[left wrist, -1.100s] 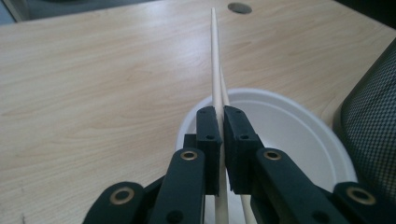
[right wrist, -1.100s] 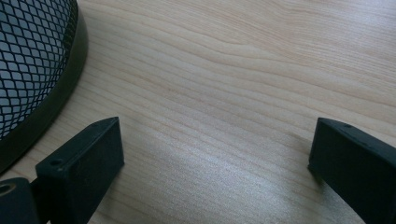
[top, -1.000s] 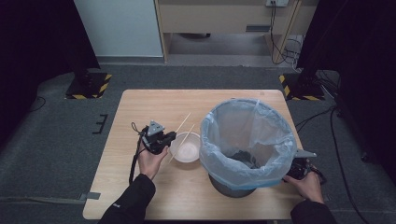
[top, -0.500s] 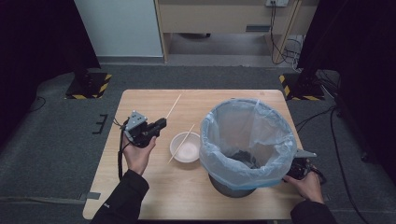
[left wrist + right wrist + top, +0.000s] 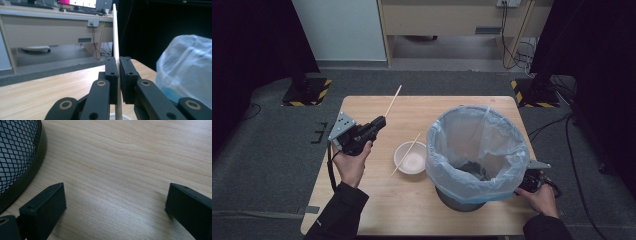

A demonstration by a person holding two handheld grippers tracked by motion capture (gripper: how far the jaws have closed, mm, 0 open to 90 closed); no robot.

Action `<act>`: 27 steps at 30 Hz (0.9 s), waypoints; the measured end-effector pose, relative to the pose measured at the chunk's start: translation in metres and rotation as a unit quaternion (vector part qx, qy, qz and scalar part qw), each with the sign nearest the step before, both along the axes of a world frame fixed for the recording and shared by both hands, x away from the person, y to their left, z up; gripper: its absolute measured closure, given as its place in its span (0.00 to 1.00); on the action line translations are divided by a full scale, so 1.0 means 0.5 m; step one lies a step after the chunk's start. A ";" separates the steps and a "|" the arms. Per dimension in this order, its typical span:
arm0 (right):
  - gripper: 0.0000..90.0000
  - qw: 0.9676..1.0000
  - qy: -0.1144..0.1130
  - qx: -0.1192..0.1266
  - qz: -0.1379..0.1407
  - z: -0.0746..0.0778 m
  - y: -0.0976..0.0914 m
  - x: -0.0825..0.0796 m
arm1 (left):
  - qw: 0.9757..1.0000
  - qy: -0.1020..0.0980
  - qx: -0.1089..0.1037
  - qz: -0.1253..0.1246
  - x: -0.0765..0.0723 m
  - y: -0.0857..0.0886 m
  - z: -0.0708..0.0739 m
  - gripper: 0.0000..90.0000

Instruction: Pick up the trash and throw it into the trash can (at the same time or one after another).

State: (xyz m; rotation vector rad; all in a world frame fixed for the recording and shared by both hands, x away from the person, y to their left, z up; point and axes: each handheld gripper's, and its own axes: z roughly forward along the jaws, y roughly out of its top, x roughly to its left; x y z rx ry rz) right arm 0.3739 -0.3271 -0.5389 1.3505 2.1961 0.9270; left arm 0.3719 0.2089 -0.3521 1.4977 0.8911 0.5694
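Fingers (image 5: pixel 111 75) of the left gripper (image 5: pixel 379 121) pinch one chopstick (image 5: pixel 393 100), raised at centre-left of the high view. A second chopstick (image 5: pixel 407 153) lies across the white bowl (image 5: pixel 410 159). At lower right, beside the lined bin (image 5: pixel 476 150), the right gripper (image 5: pixel 115 202) rests spread wide on the table (image 5: pixel 120 157).

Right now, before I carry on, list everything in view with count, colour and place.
chopstick in the fingers: 1, pale wood, lifted above the table's left half, pointing away
chopstick in bowl: 1, pale wood, leaning across the bowl
bowl: 1, white, table centre
bin: 1, dark mesh, table right
bin liner: 1, pale blue, folded over the bin's rim
table: 1, light wood
left gripper: 1, black, shut on the lifted chopstick
right gripper: 1, black, fingers open, beside the bin's base
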 end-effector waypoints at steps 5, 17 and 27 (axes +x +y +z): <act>0.04 1.000 0.000 0.000 0.000 0.000 0.000 0.000 | 1.000 -0.020 -0.008 -0.009 -0.015 -0.009 0.026 0.95; 0.03 1.000 0.000 0.000 0.000 0.000 0.000 0.000 | 0.997 -0.062 -0.035 -0.028 -0.028 -0.037 0.096 0.95; 0.03 1.000 0.000 0.000 0.000 0.000 0.000 0.000 | 0.994 -0.089 -0.041 -0.044 -0.040 -0.069 0.145 0.95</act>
